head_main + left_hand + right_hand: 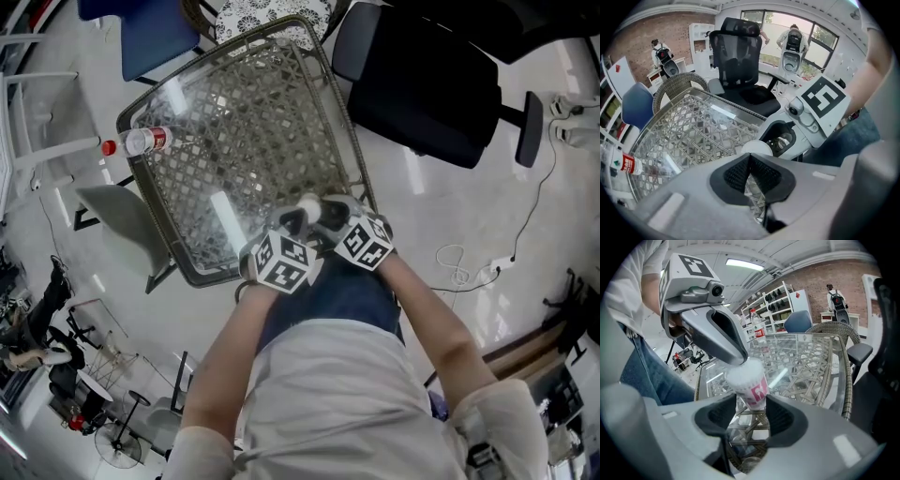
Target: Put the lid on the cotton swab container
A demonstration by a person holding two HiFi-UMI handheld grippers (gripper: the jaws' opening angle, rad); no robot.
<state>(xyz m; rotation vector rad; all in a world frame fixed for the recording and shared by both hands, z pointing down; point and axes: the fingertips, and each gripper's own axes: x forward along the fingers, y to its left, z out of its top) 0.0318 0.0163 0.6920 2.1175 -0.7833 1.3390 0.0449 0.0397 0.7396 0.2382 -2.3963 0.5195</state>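
The cotton swab container (753, 389), clear with a pink label, stands between my right gripper's (751, 405) pads, which press on both its sides above the glass table's near edge. A white lid (742, 371) sits at its top. My left gripper (737, 358) comes down from the left, and its tips are closed on the lid's edge. In the left gripper view the lid (757, 148) shows as a white disc just past the left gripper (749, 157), whose pads meet in a narrow V. From the head view both grippers (292, 223) (328, 214) meet at the white lid (307, 201).
The table (349, 131) is glass over wicker weave. A plastic bottle with a red label (145, 141) lies at its far left corner. A black office chair (422, 89) stands to the right, a blue chair (155, 33) beyond, and a grey seat (117, 220) to the left.
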